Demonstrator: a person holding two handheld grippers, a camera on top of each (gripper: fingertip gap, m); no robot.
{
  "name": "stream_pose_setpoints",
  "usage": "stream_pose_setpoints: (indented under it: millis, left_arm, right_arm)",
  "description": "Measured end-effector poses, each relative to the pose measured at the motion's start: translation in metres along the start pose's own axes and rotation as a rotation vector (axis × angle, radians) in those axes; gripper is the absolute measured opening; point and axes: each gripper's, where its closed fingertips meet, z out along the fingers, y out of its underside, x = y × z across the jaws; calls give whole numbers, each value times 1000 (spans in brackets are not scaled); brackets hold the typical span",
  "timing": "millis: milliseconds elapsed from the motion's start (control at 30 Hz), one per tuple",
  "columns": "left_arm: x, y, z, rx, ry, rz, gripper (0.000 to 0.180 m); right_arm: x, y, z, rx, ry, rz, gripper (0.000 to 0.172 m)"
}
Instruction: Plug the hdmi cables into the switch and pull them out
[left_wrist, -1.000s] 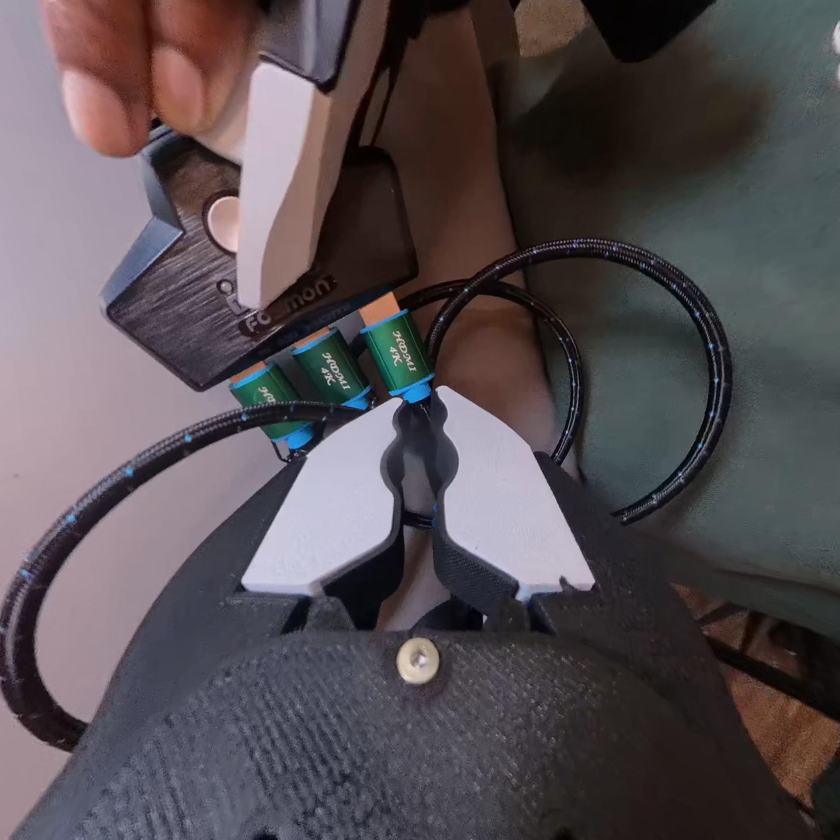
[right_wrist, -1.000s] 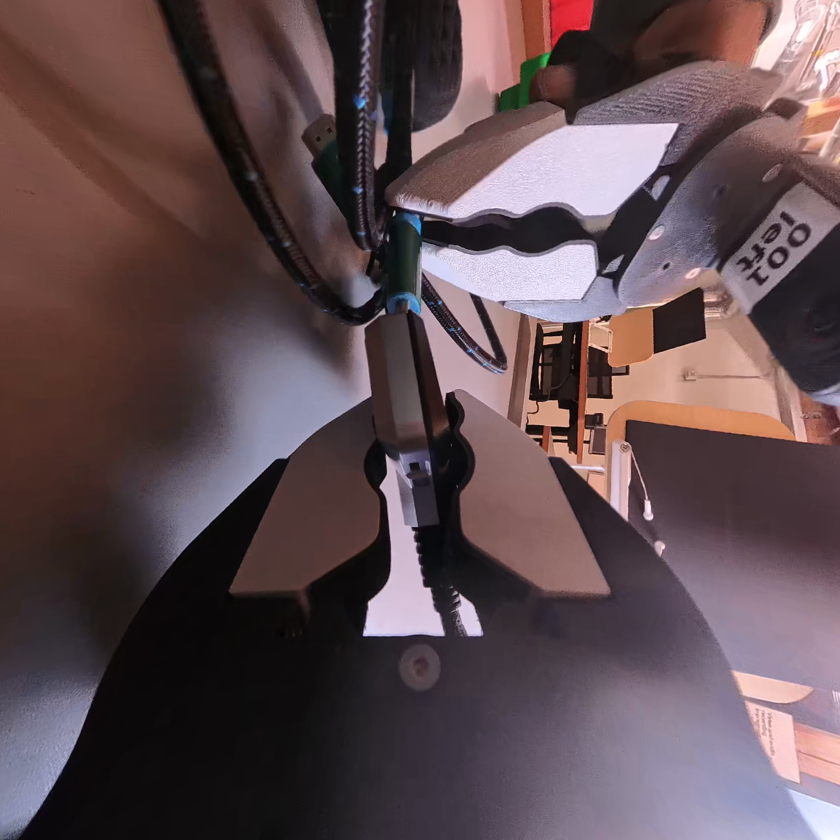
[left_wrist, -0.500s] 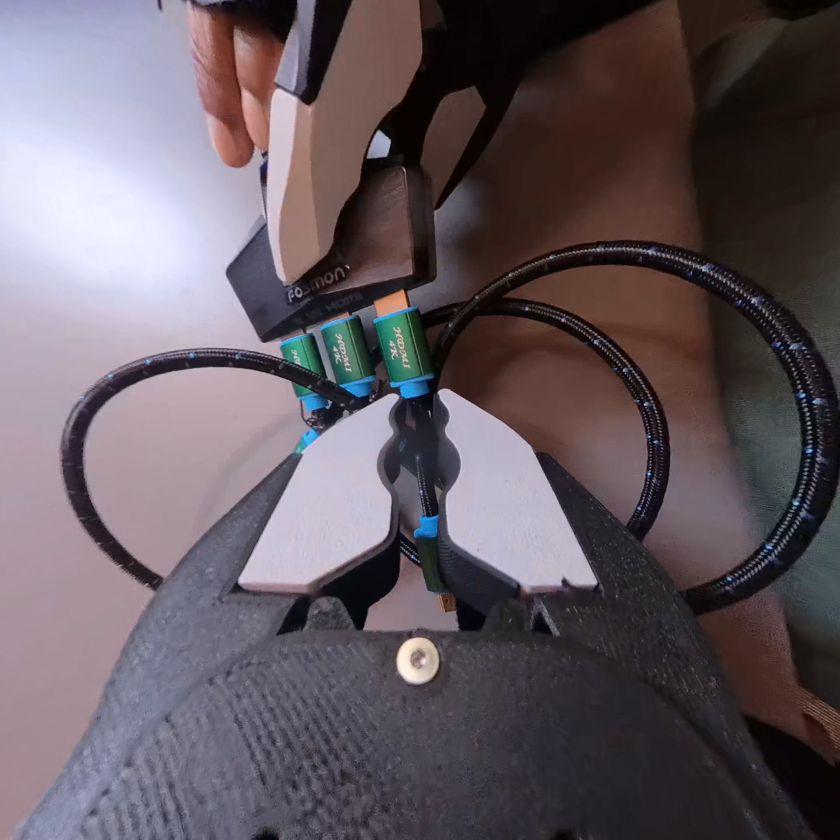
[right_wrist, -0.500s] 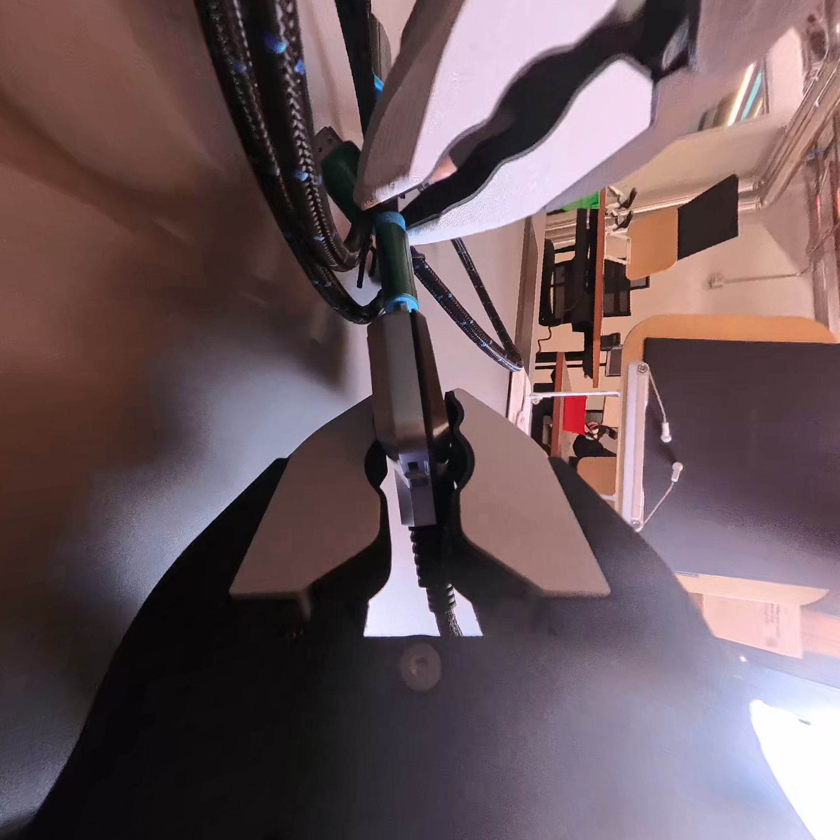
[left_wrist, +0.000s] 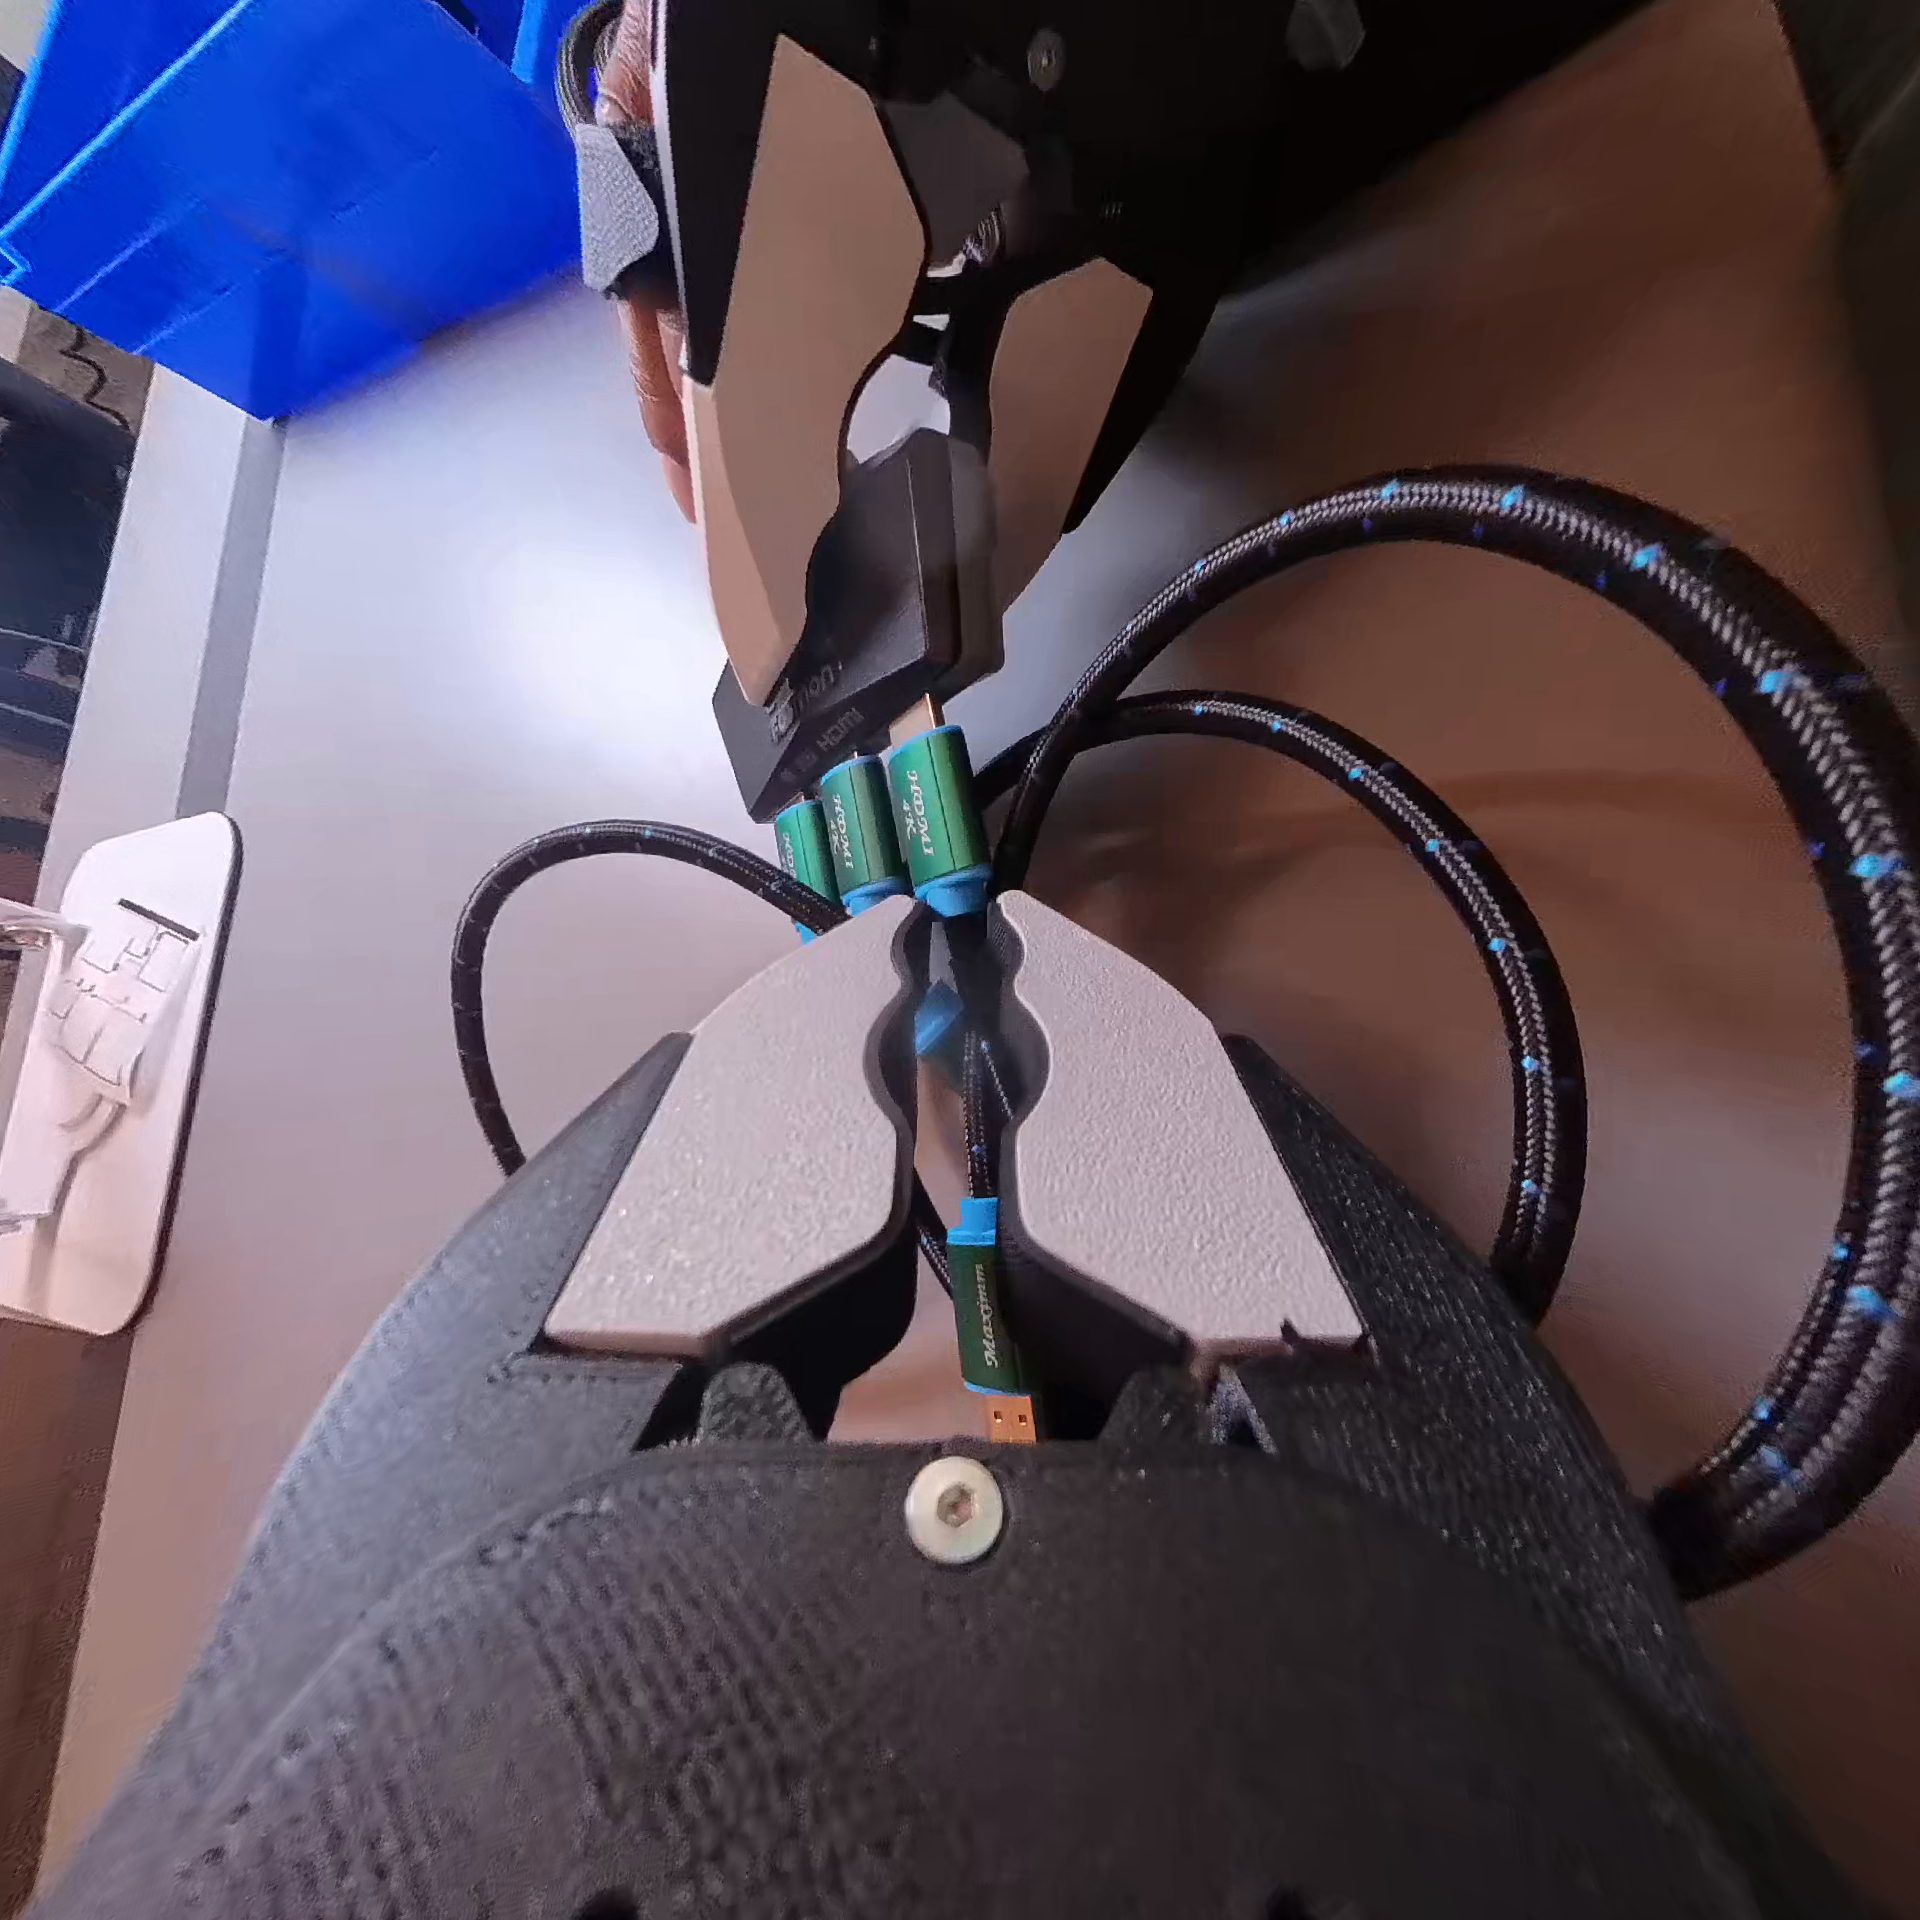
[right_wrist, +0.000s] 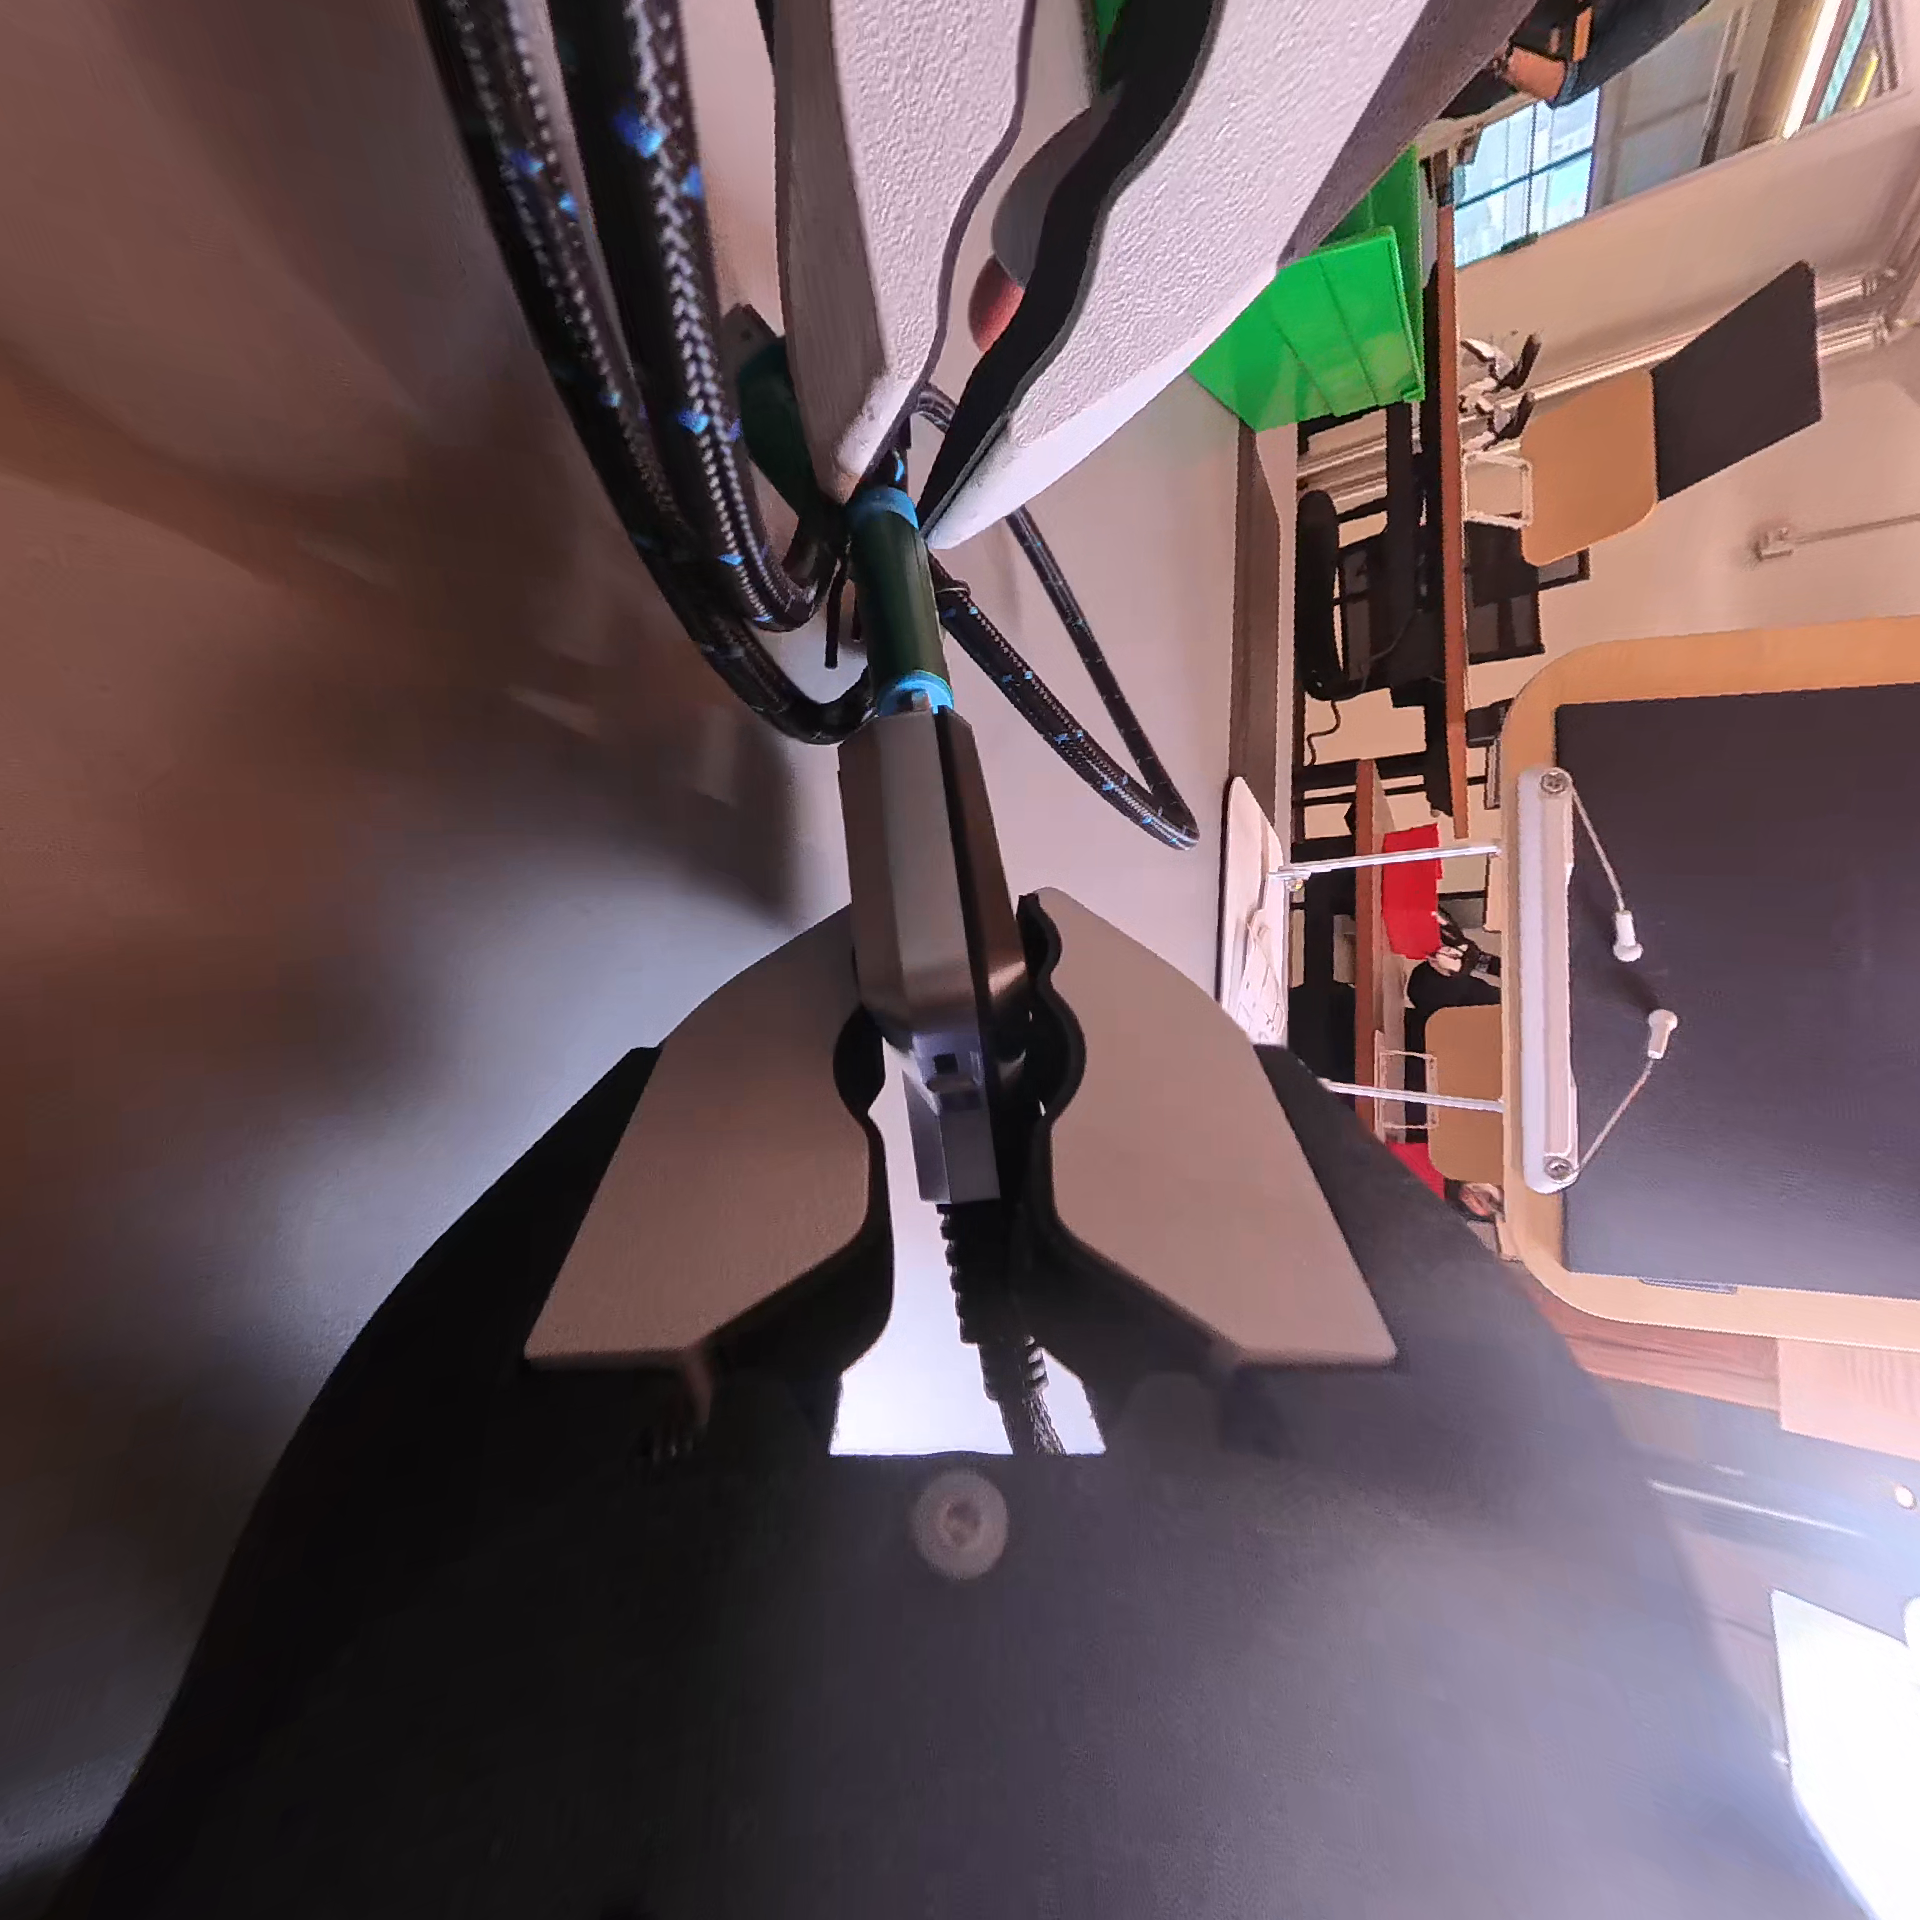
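The left gripper (left_wrist: 954, 920) is almost shut. Its two grey fingers (left_wrist: 800, 1122) pinch a black braided cable (left_wrist: 977, 1101) w/ blue flecks, right behind a green plug (left_wrist: 935, 816) w/ a blue collar. The plug's collar sits at the fingertips. That plug goes into a small black box (left_wrist: 873, 613). It is not pushed all the way in, a bit of gold metal shows between plug & box. Two more green plugs (left_wrist: 854, 836) sit next to it in the same box.

The right gripper (right_wrist: 961, 935) is partly shut & grips the black box (right_wrist: 920, 862) from the other end, one finger on each flat side. In the left view the right gripper (left_wrist: 883, 665) comes down from the top, its tips on the box.

A loose green plug (left_wrist: 987, 1325) w/ a gold tip hangs between the left fingers, near the palm. Black cables loop out wide on both sides (left_wrist: 1704, 748). A blue bin (left_wrist: 260, 208) sits top left & a white card (left_wrist: 114, 1060) stands at the left edge. All this is over a pale table (left_wrist: 436, 582). A green bin (right_wrist: 1340, 322) shows far off in the right view.
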Motion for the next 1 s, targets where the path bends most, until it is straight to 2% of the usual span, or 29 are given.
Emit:
stream_pose_setpoints:
  millis: [233, 400, 567, 700, 767, 900, 1000]
  left_arm:
    - [-7, 1, 1, -24, -97, 95, 9]
    - [-6, -4, -5, 31, -56, 144, 8]
    - [-1, -3, -3, 33, -63, 303, 8]
    - [0, -9, -7, 106, -47, 347, 7]
    - [0, -8, -5, 96, -45, 367, 7]
    - [8, -9, -6, 134, 39, 369, 8]
    - [11, -5, -2, 82, 82, 397, 8]
  right_arm:
    - [2, 2, -1, -29, -22, 72, 23]
    - [4, -3, -3, -3, -18, 82, 22]
    - [1, -6, -4, 9, -13, 31, 22]
    - [3, -9, -8, 31, -7, 35, 22]
    - [2, -8, -7, 20, -5, 15, 22]
    - [-5, -12, -10, 50, -35, -34, 22]
    - [-10, -9, -8, 30, -51, -91, 22]
